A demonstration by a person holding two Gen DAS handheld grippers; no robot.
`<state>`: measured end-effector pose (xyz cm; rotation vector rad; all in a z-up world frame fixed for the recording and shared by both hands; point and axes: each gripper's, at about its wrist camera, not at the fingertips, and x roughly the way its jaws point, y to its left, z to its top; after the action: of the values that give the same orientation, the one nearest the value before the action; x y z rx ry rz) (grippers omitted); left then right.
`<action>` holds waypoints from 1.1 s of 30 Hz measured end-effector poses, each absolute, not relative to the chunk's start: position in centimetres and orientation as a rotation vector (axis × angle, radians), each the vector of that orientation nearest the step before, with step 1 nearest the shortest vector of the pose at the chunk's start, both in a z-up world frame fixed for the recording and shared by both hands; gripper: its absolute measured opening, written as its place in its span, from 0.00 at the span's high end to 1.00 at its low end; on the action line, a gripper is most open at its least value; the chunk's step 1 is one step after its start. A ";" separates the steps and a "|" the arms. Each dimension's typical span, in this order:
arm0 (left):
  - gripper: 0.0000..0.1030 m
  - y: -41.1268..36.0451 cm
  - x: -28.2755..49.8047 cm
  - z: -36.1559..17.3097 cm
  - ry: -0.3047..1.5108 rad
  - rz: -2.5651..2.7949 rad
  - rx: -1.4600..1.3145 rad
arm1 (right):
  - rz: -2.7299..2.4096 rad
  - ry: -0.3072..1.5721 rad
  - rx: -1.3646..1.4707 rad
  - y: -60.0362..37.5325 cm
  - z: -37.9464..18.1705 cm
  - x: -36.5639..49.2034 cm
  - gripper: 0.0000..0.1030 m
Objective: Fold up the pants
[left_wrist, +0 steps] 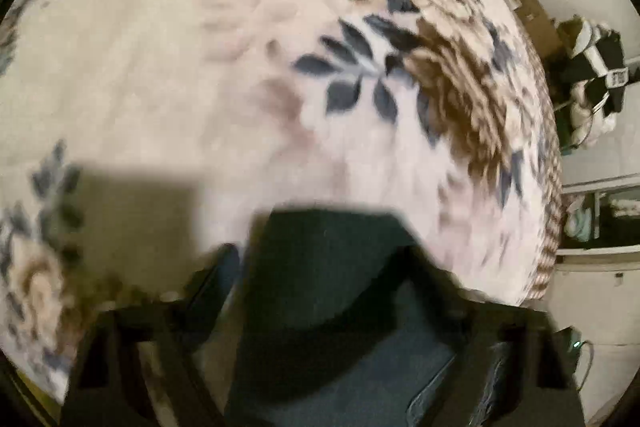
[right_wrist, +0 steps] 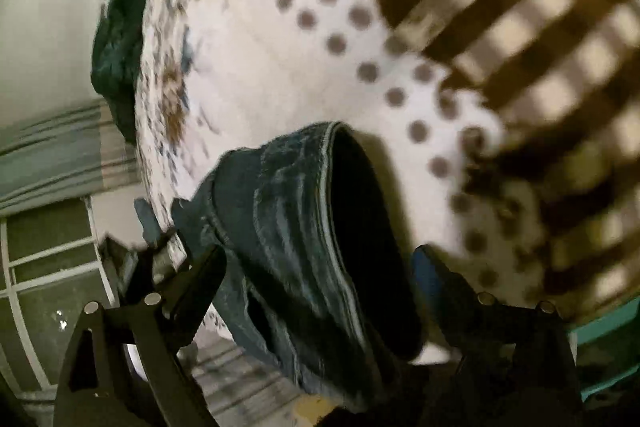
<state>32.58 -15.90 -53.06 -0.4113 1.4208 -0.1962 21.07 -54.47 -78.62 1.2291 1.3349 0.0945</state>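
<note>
The pants are dark blue jeans. In the left wrist view a dark flap of the jeans [left_wrist: 328, 291] fills the space between the fingers of my left gripper [left_wrist: 320, 267], which is shut on it above the floral bedspread [left_wrist: 160, 67]. In the right wrist view a bunched leg of the jeans [right_wrist: 304, 227], with its open hem, runs between the fingers of my right gripper [right_wrist: 320, 259], which is shut on it over the bed's edge. Both views are blurred by motion.
The bedspread has a dotted white area [right_wrist: 320, 59] and a brown striped border [right_wrist: 520, 7]. A dark green cloth [right_wrist: 120, 47] lies at the bed's far edge. A white wall, a window frame [right_wrist: 48, 267] and a clothes pile [left_wrist: 592, 75] lie beyond.
</note>
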 end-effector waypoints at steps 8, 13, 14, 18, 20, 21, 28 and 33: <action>0.86 -12.7 32.7 -54.5 1.417 -0.174 -0.476 | 0.004 1.259 1.043 -53.6 -76.4 22.9 0.87; 0.84 -13.0 32.0 -52.3 1.407 -0.190 -0.464 | 0.022 1.293 1.120 -54.9 -77.6 23.0 0.80; 0.79 -12.8 31.5 -51.6 1.395 -0.191 -0.476 | 0.024 1.304 1.140 -55.2 -77.6 22.8 0.66; 0.12 -11.8 28.3 -49.2 1.335 -0.226 -0.515 | -0.008 1.255 1.183 -56.1 -76.0 20.2 0.11; 0.08 -11.5 26.4 -49.3 1.344 -0.230 -0.523 | -0.014 1.227 1.201 -56.3 -75.2 17.8 0.08; 0.08 -11.5 25.6 -49.7 1.359 -0.229 -0.529 | -0.005 1.223 1.220 -55.9 -75.1 16.5 0.08; 0.08 -13.1 22.6 -55.0 1.495 -0.249 -0.566 | 0.029 1.269 1.376 -50.9 -79.5 12.7 0.08; 0.05 -13.9 22.8 -55.5 1.492 -0.283 -0.546 | 0.049 1.125 1.463 -49.4 -81.3 14.6 0.00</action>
<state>22.85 -13.92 -55.49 -0.5458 1.4922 -0.2833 14.55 -49.38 -81.35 1.4625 1.1251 0.0489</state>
